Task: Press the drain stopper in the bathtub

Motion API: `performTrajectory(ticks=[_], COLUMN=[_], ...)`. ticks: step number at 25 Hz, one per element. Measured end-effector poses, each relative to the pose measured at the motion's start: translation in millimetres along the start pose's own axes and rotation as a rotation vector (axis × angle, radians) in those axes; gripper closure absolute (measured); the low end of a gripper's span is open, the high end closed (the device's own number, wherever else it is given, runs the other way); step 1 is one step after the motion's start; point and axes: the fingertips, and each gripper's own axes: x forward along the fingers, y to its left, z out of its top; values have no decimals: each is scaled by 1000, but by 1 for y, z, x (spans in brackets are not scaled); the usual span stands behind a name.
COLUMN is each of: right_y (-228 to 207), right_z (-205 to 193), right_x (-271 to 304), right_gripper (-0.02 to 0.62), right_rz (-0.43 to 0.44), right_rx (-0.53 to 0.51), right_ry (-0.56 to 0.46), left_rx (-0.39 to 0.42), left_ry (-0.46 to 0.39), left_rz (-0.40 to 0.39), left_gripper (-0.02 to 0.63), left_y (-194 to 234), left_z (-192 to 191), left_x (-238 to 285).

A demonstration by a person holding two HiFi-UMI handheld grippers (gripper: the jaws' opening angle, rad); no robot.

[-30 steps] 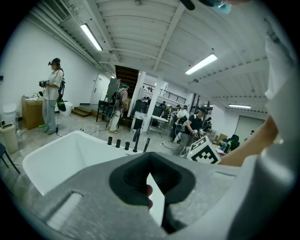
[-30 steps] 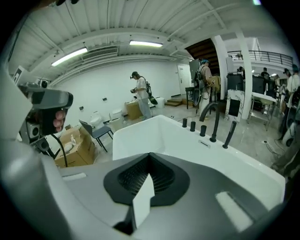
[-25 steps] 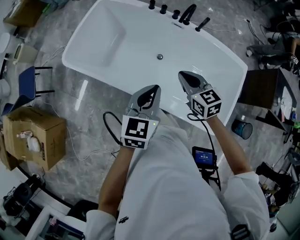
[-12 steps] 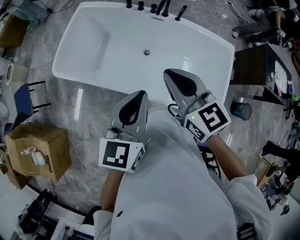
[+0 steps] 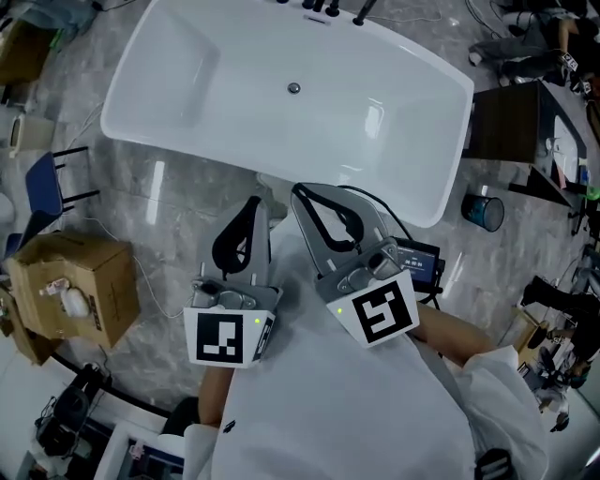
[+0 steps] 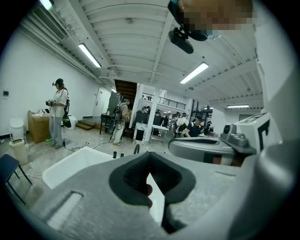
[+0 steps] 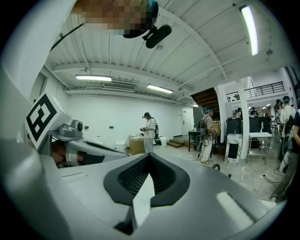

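Observation:
The white bathtub (image 5: 375, 112) lies across the top of the head view, with the small round metal drain stopper (image 5: 293, 88) in its floor near the far side. Both grippers are held close to the person's body, outside the tub's near rim and well short of the stopper. My left gripper (image 5: 251, 202) is shut with nothing in it, its tips meeting in its own view (image 6: 149, 157). My right gripper (image 5: 302, 190) is also shut and empty (image 7: 149, 157). The tub's end (image 6: 79, 164) shows beyond the left jaws.
Black tap fittings (image 5: 323, 7) line the tub's far rim. A cardboard box (image 5: 70, 281) and a blue chair (image 5: 42, 187) stand at the left. At the right are a dark cabinet (image 5: 511, 127) and a blue cup (image 5: 483, 208). People stand further off (image 6: 57, 112).
Both grippers have drawn back from over the tub's near rim toward the person's body. The tub now sits higher and farther off in the head view.

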Motion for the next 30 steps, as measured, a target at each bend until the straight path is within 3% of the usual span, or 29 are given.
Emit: performTrajectory(ticks=[6,13,30], right_y=[19,38,33], right_z=[-4,-19,-17], right_x=[7,1,4], right_gripper=[601,601,601], right_rz=[34,84,38], right_rx=[-4,-89,-37], right_ry=[13,104,90], left_rx=[16,-13,-9], left_ry=[-33,-25,7], left_rz=[10,-4,-31], left_gripper=[601,601,601], left_y=[13,10,8], left_z=[3,-4,-10], left_x=[-9,-13,-10])
